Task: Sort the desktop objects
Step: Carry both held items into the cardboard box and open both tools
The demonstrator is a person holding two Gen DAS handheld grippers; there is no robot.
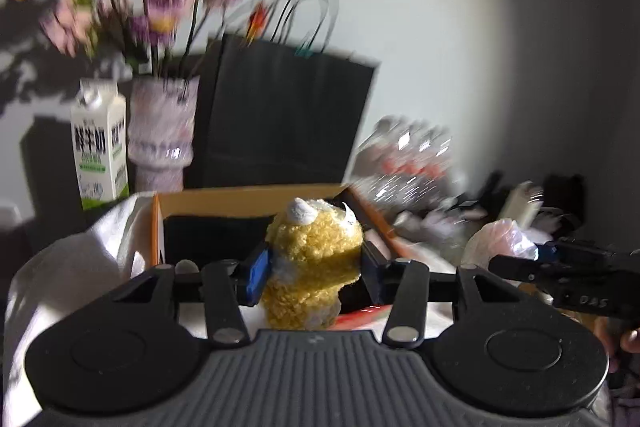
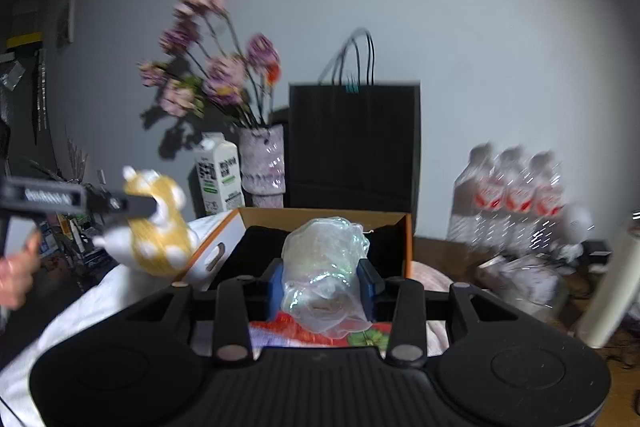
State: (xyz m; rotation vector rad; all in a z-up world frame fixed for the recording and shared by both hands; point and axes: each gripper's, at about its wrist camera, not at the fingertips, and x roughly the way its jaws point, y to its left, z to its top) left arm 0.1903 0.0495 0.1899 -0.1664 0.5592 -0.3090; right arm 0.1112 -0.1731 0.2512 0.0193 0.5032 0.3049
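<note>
My left gripper [image 1: 314, 269] is shut on a yellow and white plush toy [image 1: 316, 259] and holds it up in front of an open orange cardboard box [image 1: 248, 201]. The toy also shows at the left of the right wrist view [image 2: 156, 227], held in the air. My right gripper [image 2: 324, 285] is shut on a crumpled clear plastic bag [image 2: 324, 267], held just before the same box [image 2: 408, 239]. The bag and the right gripper show at the right of the left wrist view [image 1: 504, 243].
Behind the box stand a milk carton [image 1: 100, 155], a vase of purple flowers [image 1: 162, 131] and a black paper bag [image 1: 280, 115]. A pack of water bottles [image 2: 516, 195] stands to the right. White cloth [image 1: 72, 267] lies left of the box.
</note>
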